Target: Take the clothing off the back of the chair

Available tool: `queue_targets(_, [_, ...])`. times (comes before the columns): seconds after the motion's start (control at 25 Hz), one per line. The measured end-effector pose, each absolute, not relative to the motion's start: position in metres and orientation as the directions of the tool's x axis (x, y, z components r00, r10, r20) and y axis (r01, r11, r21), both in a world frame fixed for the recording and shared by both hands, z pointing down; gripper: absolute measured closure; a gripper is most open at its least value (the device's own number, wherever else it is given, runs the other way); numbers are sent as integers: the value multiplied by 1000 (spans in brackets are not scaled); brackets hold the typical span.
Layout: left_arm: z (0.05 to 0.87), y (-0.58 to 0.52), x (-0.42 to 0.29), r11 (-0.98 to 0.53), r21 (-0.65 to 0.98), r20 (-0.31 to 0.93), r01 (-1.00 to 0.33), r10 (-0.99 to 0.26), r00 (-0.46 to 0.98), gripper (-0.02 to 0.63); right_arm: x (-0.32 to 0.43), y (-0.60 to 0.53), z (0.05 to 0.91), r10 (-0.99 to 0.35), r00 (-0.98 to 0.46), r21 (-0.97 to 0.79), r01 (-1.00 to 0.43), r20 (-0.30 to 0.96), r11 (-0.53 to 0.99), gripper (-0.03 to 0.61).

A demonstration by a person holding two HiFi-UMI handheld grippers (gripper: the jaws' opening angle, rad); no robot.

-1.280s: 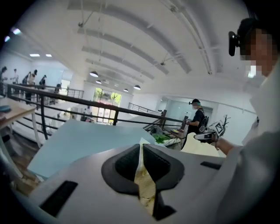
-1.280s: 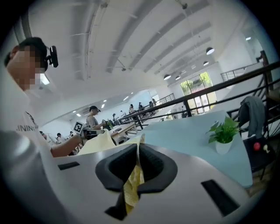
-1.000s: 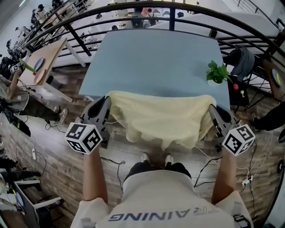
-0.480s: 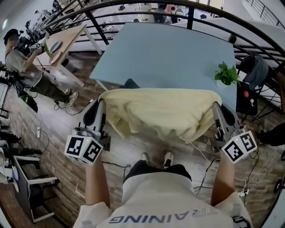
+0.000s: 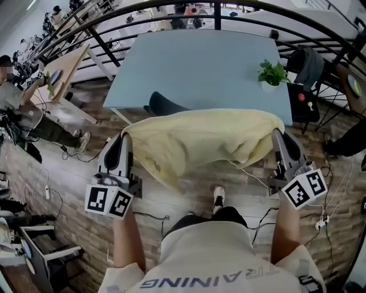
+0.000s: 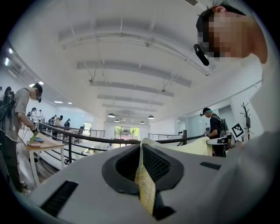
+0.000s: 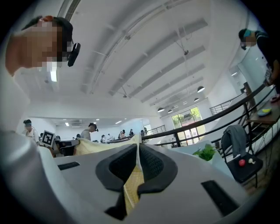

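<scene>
A pale yellow garment (image 5: 200,140) hangs stretched between my two grippers, lifted clear in front of the person. My left gripper (image 5: 127,136) is shut on its left corner, and yellow cloth (image 6: 144,183) shows pinched between its jaws in the left gripper view. My right gripper (image 5: 275,131) is shut on the right corner, with cloth (image 7: 133,181) clamped between its jaws in the right gripper view. The dark chair (image 5: 163,105) stands bare by the near edge of the light blue table (image 5: 200,63), beyond the garment. Both grippers point level.
A small potted plant (image 5: 270,74) stands on the table's right side. A black railing (image 5: 240,8) arcs behind it. Another chair with a grey garment (image 5: 309,66) is at the right. Cables (image 5: 251,177) lie on the wooden floor, and a person (image 5: 23,114) works at the left.
Both grippers have pulled back and risen a little with the garment. The cloth has come off the chair, whose dark back now shows beyond it.
</scene>
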State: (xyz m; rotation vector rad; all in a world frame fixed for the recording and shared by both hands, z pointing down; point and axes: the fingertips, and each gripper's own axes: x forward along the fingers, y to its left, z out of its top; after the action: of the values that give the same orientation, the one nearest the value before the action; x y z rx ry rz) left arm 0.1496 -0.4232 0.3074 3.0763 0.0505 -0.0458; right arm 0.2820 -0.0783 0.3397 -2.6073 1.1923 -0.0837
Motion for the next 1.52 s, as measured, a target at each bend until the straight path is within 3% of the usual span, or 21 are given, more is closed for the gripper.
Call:
queue_targets(0.32, [307, -402, 92, -977, 60, -53, 206, 203, 978, 568, 189, -48, 329, -586, 807, -271, -581, -73, -767, 546])
queue_targets(0.84, [312, -352, 28, -907, 46, -72, 419, 416, 907, 568, 52, 13, 333, -411, 911, -211, -408, -33, -888, 546])
queue_targets(1.52, [321, -299, 37, -860, 70, -31, 505, 504, 863, 568, 25, 64, 340, -297, 955, -199, -292, -5, -936, 546])
